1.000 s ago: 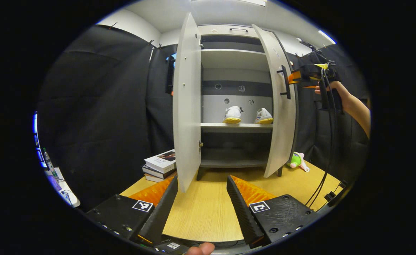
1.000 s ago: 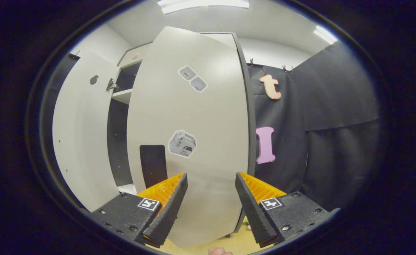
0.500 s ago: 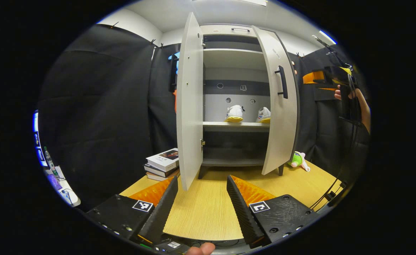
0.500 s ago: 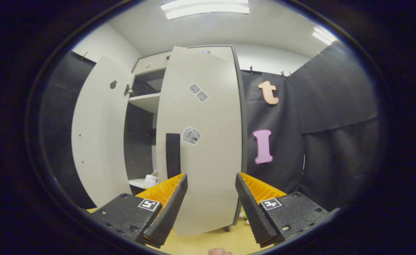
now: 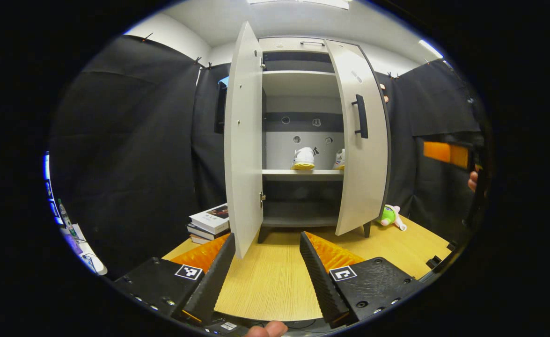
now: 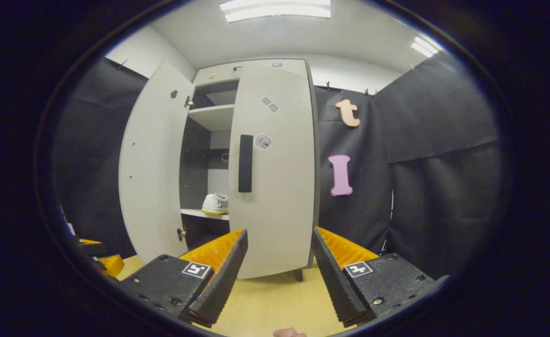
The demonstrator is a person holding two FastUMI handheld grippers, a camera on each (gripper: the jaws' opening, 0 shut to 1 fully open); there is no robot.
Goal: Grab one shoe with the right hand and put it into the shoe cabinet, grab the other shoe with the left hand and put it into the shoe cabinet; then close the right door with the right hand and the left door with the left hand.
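Standing shoes [image 5: 303, 158]: on the cabinet [image 5: 303, 79] shelf
Right door [image 6: 275, 168]: nearly closed
Left door [image 5: 243, 140]: open
Left gripper [image 5: 266, 267]: fingers apart, empty
Right gripper [image 6: 278, 267]: fingers apart, empty

Stack of books [image 5: 210, 221] on wooden table [image 5: 270, 281]; green plush toy [image 5: 390, 215] lying farther right on table.

You get bright, even light from the white ceiling light panels [image 6: 275, 9] at the top of the right gripper view. The pale grey cabinet door [image 6: 272, 164] bows from fisheye distortion. At the right edge of the left gripper view, the far gripper [image 5: 445, 153] is motion-blurred.
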